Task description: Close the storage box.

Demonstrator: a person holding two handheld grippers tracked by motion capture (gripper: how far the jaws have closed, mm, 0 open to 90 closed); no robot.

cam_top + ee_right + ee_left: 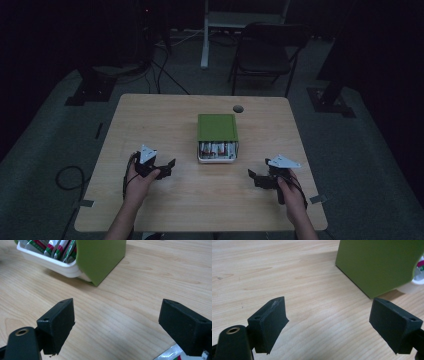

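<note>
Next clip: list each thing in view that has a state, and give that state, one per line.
Green sleeve: slid partly back, so the tray's near end is uncovered.
White tray: partly pulled out of the sleeve, filled with packets.
Packets: standing packed in the tray.
Left gripper: open, nothing between the fingers, apart from the sleeve.
Right gripper: open, holding nothing.
Loose packet: lying flat on the table by the right gripper.

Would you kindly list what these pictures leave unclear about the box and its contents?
- Packets, high view: print too small and dim to read.
- White tray, right gripper view: far end cut off by the top edge.
- Green cover, left gripper view: hides the tray's contents; cropped at the top.
</note>
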